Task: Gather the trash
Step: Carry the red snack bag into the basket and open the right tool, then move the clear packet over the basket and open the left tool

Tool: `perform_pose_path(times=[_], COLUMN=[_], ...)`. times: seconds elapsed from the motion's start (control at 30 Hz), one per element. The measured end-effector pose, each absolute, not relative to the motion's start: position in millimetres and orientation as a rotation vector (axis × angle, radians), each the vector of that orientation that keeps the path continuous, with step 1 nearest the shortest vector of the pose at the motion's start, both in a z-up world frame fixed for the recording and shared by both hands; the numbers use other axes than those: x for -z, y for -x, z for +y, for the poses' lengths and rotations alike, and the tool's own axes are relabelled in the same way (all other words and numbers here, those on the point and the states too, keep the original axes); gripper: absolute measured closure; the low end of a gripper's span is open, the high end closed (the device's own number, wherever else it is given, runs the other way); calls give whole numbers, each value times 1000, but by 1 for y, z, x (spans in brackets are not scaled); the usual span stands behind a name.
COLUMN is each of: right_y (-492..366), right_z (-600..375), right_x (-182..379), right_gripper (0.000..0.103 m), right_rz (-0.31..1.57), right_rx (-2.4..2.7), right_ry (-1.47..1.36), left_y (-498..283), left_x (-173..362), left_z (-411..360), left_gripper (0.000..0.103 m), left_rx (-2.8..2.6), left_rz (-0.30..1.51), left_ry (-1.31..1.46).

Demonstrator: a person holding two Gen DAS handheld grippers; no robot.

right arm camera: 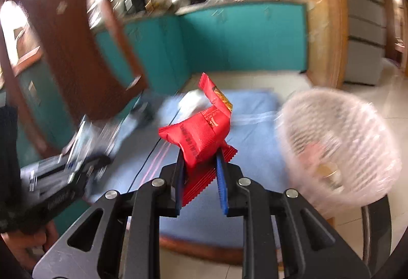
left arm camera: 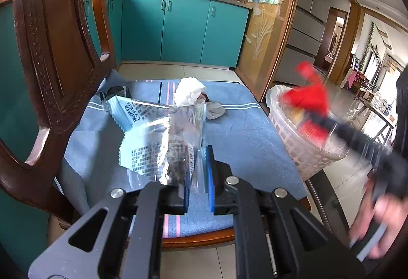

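My left gripper is shut on a crumpled light-blue and silver wrapper, held over the blue cushion of a wooden chair. My right gripper is shut on a red snack wrapper. In the left wrist view it shows blurred with the red wrapper over the white lined basket. The basket stands at the right of the chair. A crumpled white tissue and a grey scrap lie on the cushion behind.
The carved chair back rises at the left. Teal kitchen cabinets stand behind with pots on the counter. A glass door with a wood frame is to the right. The floor is tiled.
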State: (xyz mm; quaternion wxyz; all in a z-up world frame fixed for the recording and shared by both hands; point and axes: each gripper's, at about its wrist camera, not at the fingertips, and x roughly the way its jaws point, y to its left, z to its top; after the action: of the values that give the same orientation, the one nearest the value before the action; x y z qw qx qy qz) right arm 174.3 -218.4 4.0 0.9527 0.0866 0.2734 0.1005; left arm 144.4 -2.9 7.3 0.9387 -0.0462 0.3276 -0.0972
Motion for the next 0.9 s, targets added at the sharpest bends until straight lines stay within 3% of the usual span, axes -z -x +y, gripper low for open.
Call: perform_pose_path(times=[0.1,0.13,0.2,0.23,0.3,0.4,0.47,0.6,0.8,0.87,0.9], right_y=[-193,-201,-220,-225,-222,-199,-180,-151,-132,-132,-131], right_z=[-278,-296,-318,-324,-331,-333,-342,-382,-414,-411,-411], right_x=[-4,1,19,26,29,8,-6,-14,-6,-7,-7], right_gripper=[79,74,53,48,47,33,13,10,10,10,10], right_rz=[532,544,632,671,698,595,487,341,275,275,273], right_rx=[-41,1,50,59,72,79,130,258,344,341,336], right_ry=[-283,-312,-342,-354,-387,-384,-404,-540,-681,-688,-690], left_y=[-143,-143,-143,-144,-144,-145,-144,-152,-196,-222,-233], left_x=[-7,-6,-5,-3,-1,4,7,5,-24,-29,-26], left_z=[-4,-5,-8,-11,-17,-29,-43,-81,-196,-233,-245], left_gripper=[91,91,91,91,91,91,91,91,90,81,46], left_rx=[201,203,210,214,224,253,293,389,570,615,599], left_rz=[671,673,679,684,690,706,713,742,729,752,772], left_ry=[91,90,84,79,71,46,26,11,-49,-55,-74])
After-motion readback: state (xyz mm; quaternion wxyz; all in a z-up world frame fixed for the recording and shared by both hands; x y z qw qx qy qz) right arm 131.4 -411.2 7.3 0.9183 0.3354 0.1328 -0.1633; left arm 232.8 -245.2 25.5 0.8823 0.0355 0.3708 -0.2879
